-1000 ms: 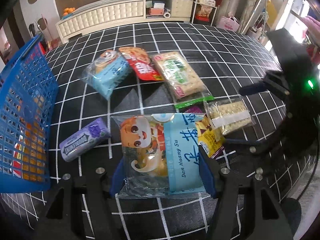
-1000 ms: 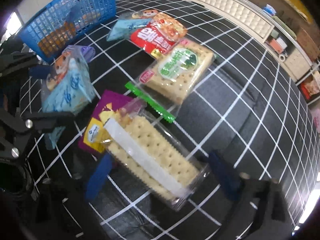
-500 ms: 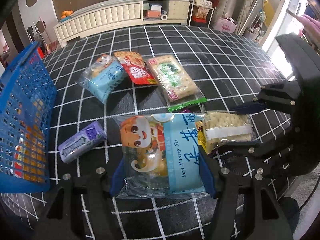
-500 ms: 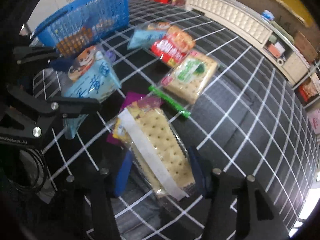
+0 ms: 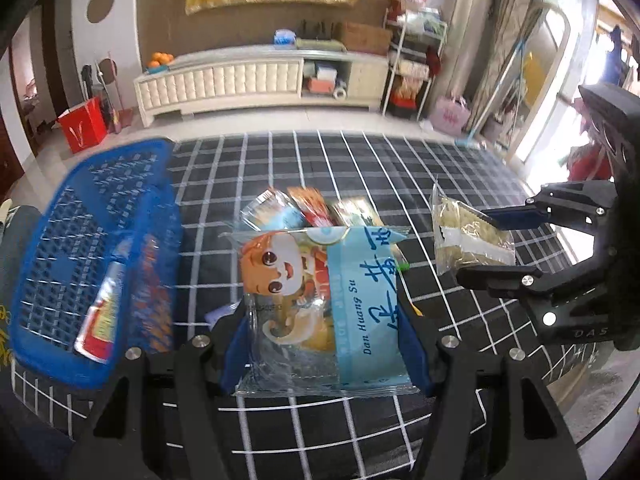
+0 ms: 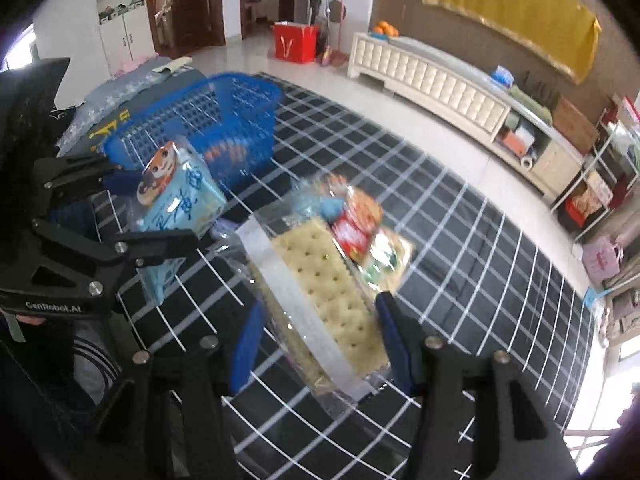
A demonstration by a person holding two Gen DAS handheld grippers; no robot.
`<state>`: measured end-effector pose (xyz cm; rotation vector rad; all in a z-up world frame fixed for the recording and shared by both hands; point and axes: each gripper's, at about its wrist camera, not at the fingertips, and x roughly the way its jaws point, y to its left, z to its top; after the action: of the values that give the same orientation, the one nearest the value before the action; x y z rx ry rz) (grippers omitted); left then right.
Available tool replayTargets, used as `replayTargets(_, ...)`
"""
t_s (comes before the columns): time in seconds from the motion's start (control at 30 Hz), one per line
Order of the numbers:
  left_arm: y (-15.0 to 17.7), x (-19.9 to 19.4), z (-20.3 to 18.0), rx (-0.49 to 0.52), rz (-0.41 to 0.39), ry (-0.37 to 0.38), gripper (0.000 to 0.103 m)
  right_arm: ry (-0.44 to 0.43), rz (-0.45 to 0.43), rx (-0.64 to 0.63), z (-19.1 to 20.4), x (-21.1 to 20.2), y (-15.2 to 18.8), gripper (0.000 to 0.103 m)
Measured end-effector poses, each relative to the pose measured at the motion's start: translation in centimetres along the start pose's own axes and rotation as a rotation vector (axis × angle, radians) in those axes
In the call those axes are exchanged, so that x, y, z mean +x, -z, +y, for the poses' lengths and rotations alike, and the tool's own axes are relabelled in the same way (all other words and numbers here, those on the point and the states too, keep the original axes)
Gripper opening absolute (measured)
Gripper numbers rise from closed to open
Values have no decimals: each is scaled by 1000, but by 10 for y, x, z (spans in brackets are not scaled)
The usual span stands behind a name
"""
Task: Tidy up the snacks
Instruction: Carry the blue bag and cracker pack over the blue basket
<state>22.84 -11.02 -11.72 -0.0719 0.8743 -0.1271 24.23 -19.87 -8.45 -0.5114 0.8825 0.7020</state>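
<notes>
The left claw (image 5: 324, 354) is clenching the blue cartoon snack bag (image 5: 320, 304) by its sides, holding it clear of the checked surface (image 5: 280, 160). The right claw (image 6: 318, 340), whose jaws have just been closing, is gripping the clear cracker pack (image 6: 320, 300), also lifted. Other snacks (image 6: 360, 228) are lying on the surface below, and the blue basket (image 5: 96, 264) is sitting to the left. Both wrappers are slick, so one could be slipping out during the carry, and two loaded claws converging on one basket could be colliding.
</notes>
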Motion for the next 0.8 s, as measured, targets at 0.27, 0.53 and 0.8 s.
replayTargets(0.27, -4, -57, 63, -57, -94, -33, 62, -13, -78, -37, 42, -9, -55, 60)
replayTargets(0.53, -5, -96, 139, -131, -124, -72, 62, -69, -118, -99, 85, 4, -110, 60)
replayTargets(0.8, -12, -113, 202, -191, -159, -120, 62, -95, -91, -139, 109, 42, -153, 60)
